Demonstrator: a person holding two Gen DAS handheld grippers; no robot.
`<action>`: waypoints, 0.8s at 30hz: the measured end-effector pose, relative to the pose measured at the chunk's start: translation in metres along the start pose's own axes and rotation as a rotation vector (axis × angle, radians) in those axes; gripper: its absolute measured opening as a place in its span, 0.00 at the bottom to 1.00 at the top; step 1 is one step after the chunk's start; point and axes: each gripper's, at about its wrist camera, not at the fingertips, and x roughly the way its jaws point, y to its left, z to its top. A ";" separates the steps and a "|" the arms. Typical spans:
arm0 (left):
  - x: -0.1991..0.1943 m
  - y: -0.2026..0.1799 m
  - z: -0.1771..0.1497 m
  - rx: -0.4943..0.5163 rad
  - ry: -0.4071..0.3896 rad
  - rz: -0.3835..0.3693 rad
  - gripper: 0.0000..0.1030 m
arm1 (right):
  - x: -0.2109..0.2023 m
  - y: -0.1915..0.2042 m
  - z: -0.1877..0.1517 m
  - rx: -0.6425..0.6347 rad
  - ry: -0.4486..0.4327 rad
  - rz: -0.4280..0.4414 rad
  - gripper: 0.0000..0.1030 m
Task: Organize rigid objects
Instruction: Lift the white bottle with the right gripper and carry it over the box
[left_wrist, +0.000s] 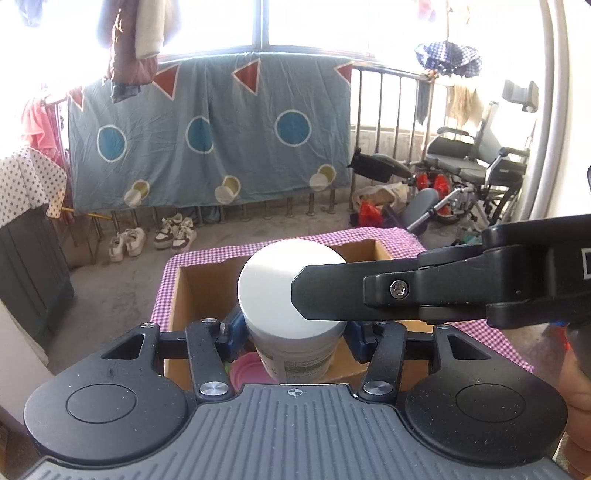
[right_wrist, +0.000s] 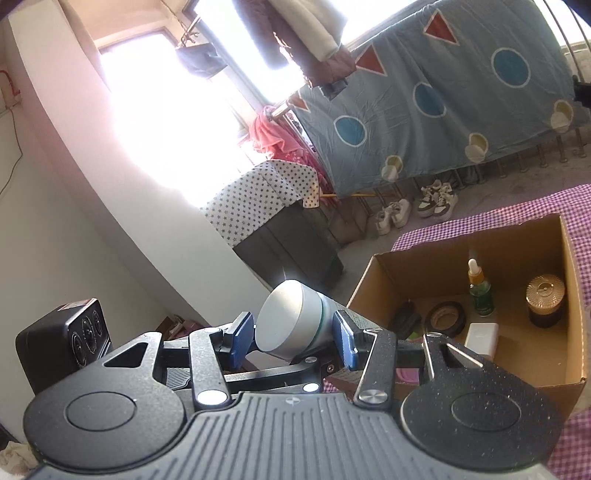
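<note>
Left claw (left_wrist: 293, 338) is clamping the body of the white jar (left_wrist: 291, 291), blue pads pressing on both sides just under the lid. Jar is standing roughly upright in that grip, long axis vertical, lid facing up toward the camera. It is hanging over the near end of the cardboard box (left_wrist: 177, 295), which is sitting on the checkered surface (left_wrist: 391, 236). A pink round thing (left_wrist: 247, 373) is lying in the box right below the jar.

Right claw (right_wrist: 293, 338) is sitting at the lid end of the same jar, coming in sideways. In the right wrist view its pads are flanking the lid, the right one looking in contact, the left with a sliver of gap, so I cannot tell if it is actually gripping. In the left wrist view one black finger is crossing over the lid top.

Box already holds a dropper bottle (right_wrist: 480, 291), a gold-lidded dark jar (right_wrist: 546, 301), a tape roll (right_wrist: 445, 319) and a small white block (right_wrist: 480, 334), all toward the far and right side.

Key relation: jar is directly between both claws, left on the body, right on the lid, axes crossing. Looks like either a lid twist or a straight drop into the box; free floor is below and slightly left of the jar. Risk: landing on the pink thing and tipping.
</note>
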 end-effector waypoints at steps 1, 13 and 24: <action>0.010 -0.005 0.005 -0.003 0.008 -0.026 0.51 | -0.004 -0.007 0.005 0.001 -0.009 -0.020 0.49; 0.110 -0.047 0.001 0.010 0.186 -0.182 0.51 | -0.003 -0.112 0.015 0.148 -0.016 -0.172 0.49; 0.150 -0.050 -0.021 0.012 0.311 -0.164 0.51 | 0.024 -0.162 -0.002 0.207 0.061 -0.234 0.50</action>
